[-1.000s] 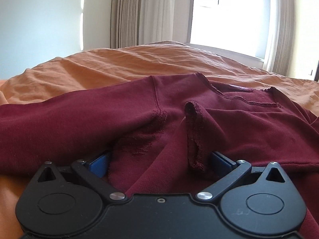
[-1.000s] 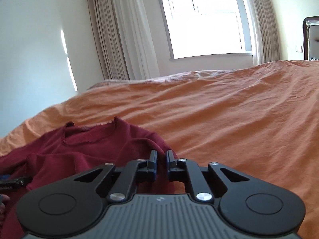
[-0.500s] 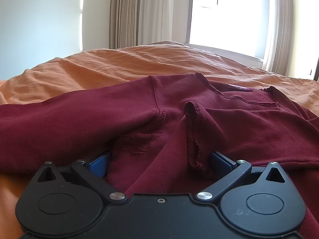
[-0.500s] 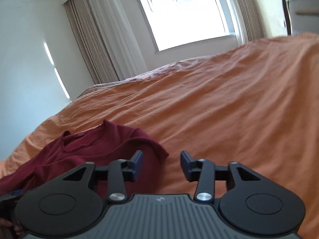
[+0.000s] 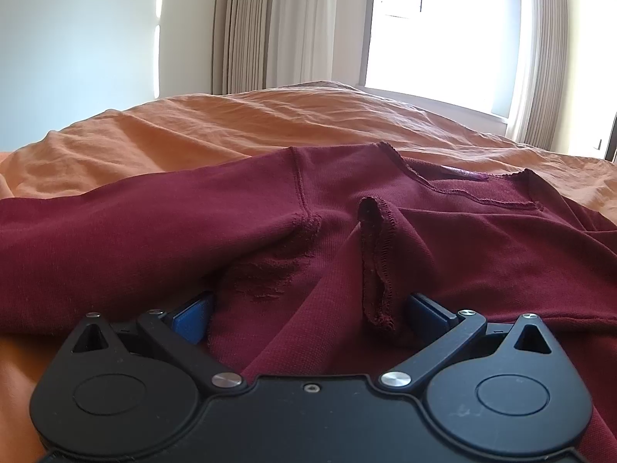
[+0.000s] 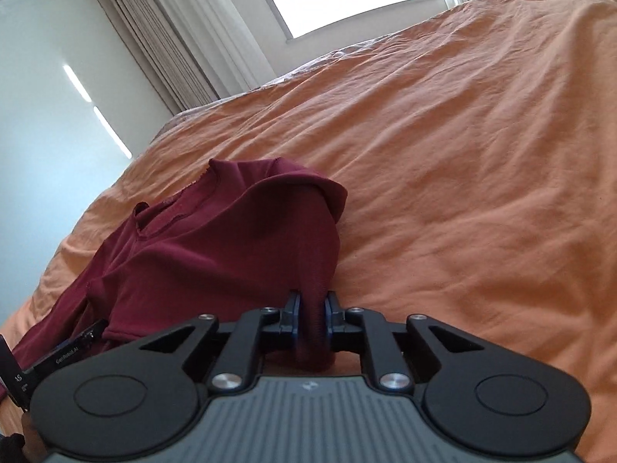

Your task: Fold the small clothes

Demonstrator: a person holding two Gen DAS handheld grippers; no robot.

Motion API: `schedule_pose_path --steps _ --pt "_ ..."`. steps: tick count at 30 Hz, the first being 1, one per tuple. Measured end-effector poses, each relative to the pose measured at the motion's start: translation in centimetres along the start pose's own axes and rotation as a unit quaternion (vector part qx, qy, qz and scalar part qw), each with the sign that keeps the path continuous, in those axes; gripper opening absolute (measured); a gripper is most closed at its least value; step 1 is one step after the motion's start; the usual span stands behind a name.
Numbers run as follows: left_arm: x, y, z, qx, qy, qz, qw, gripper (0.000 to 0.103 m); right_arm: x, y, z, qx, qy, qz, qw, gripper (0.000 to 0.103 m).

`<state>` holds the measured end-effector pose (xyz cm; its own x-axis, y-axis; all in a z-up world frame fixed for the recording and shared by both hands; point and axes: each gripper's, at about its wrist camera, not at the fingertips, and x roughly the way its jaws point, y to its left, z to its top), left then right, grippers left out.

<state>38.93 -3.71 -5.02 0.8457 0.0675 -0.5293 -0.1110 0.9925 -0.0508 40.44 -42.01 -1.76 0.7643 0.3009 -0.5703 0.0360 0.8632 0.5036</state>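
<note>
Right wrist: closing fingers (image 6: 293, 308) pinching shirt (image 6: 231, 243) fold.

One shirt (image 5: 443, 254) lies on one bed (image 5: 239, 127); two grippers, left (image 5: 308, 308) and right (image 6: 310, 310); one window (image 5: 443, 27).

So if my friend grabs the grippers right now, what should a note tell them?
Right gripper: jaws closing on a bunched edge of the red shirt; cloth is between them.
Left gripper: jaws wide apart with a heap of the shirt lying between; no pinch visible.
Shirt: crumpled on the orange bedsheet, neckline facing the window, one sleeve stretched out flat.
Done: no neat fold yet.
Left: spread it flat, fold sleeves in, fold the body.
</note>
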Motion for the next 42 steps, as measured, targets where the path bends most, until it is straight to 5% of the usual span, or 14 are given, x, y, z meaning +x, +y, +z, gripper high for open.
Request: schedule_pose_path --steps 4,10,15,20,27,30,32,35,37,39,41,42 --pt "0.0 0.0 0.0 0.000 0.000 0.000 1.0000 0.103 -0.1 -0.2 1.3 0.039 -0.035 0.019 0.998 0.064" --pt "-0.1 0.0 -0.1 -0.001 -0.001 0.000 1.0000 0.103 3.0 -0.3 3.4 0.110 -0.050 0.022 0.992 0.069" --pt "-0.1 0.0 -0.1 -0.001 -0.001 0.000 1.0000 0.103 4.7 0.0 4.9 0.137 -0.070 -0.003 0.988 0.064" --pt "-0.1 0.0 -0.1 0.000 -0.001 0.000 1.0000 0.103 5.4 0.0 5.7 0.149 -0.087 -0.013 0.985 0.028" --pt "-0.1 0.1 -0.2 -0.002 -0.004 -0.002 1.0000 0.103 4.8 3.4 6.5 -0.032 -0.125 -0.100 0.987 0.018" --pt "-0.1 0.2 -0.2 -0.003 -0.004 -0.002 1.0000 0.103 4.1 2.3 6.1 -0.006 -0.114 -0.083 0.990 0.027" --pt "-0.1 0.2 -0.3 -0.004 -0.004 -0.003 1.0000 0.103 3.3 1.1 5.3 0.003 -0.096 -0.056 0.994 0.049" --pt "-0.1 0.2 -0.3 -0.004 -0.005 -0.003 1.0000 0.103 1.8 0.6 3.1 -0.008 -0.073 -0.026 0.997 0.065" --pt "-0.1 0.2 -0.3 -0.005 -0.005 -0.003 1.0000 0.103 1.4 0.5 1.7 -0.006 -0.053 -0.014 0.998 0.068" --pt "-0.1 0.2 -0.3 -0.005 -0.006 -0.004 1.0000 0.103 1.3 0.4 0.2 -0.008 -0.027 -0.014 0.999 0.061" --pt "-0.1 0.2 -0.4 -0.005 -0.006 -0.004 1.0000 0.103 1.3 1.0 -0.8 -0.013 -0.010 -0.014 1.000 0.013" --pt "-0.1 0.2 -0.3 -0.005 -0.006 -0.004 1.0000 0.103 1.0 1.2 -1.2 -0.006 -0.013 -0.020 1.000 0.013"
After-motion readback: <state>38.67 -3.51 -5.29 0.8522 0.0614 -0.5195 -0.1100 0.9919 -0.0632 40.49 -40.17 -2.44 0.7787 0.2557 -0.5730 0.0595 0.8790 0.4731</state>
